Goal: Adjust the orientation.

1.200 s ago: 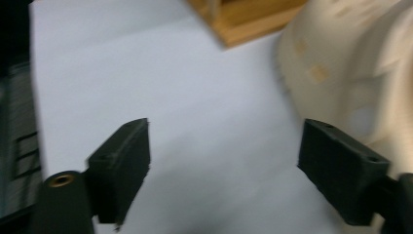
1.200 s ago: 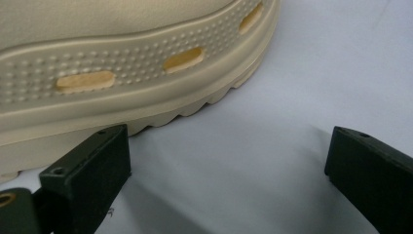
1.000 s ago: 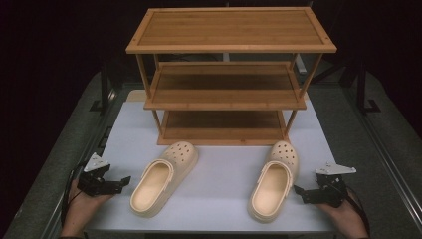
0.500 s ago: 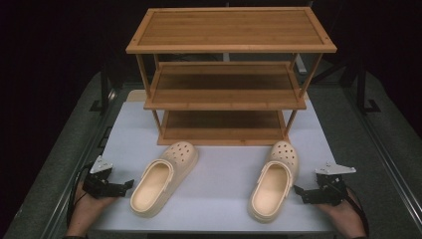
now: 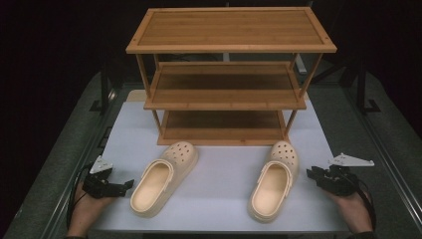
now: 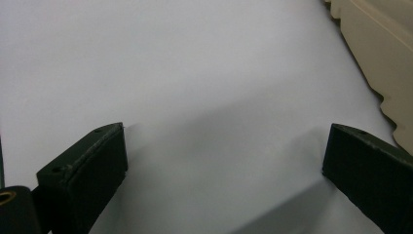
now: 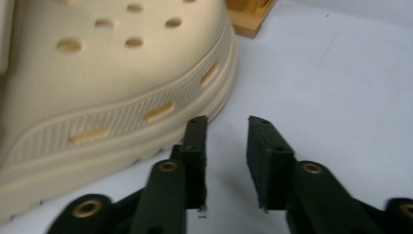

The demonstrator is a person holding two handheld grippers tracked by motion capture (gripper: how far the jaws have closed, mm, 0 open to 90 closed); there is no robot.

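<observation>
Two cream foam clogs with perforated toes lie on the white counter (image 5: 219,164) in front of the three-tier bamboo shoe rack (image 5: 226,74), toes pointing toward it. Judging from this layout, the work in hand is to put the clogs on the rack, and none of it is done: all three shelves are bare, and neither clog is gripped or lifted.

The left clog (image 5: 161,179) sits before the rack's left half, angled with its heel swung outward. The right clog (image 5: 276,179) sits before the rack's right half, its toe close to the bottom shelf's front right corner.

The left gripper (image 5: 124,185) rests low on the counter, just beside the left clog's heel and pointing toward it, with the person's left hand (image 5: 87,206) behind it. In the left gripper view its jaws stand wide apart over bare counter, with the clog's sole edge (image 6: 384,58) off to one side.

The right gripper (image 5: 312,174) lies outboard of the right clog, aimed at that clog's side, with the right hand (image 5: 353,209) behind it. Its jaws have just been closing and now stand narrow, with nothing between them; the right gripper view shows the clog's ribbed side (image 7: 122,97) just beside one jaw tip, though I cannot tell whether they touch.
</observation>
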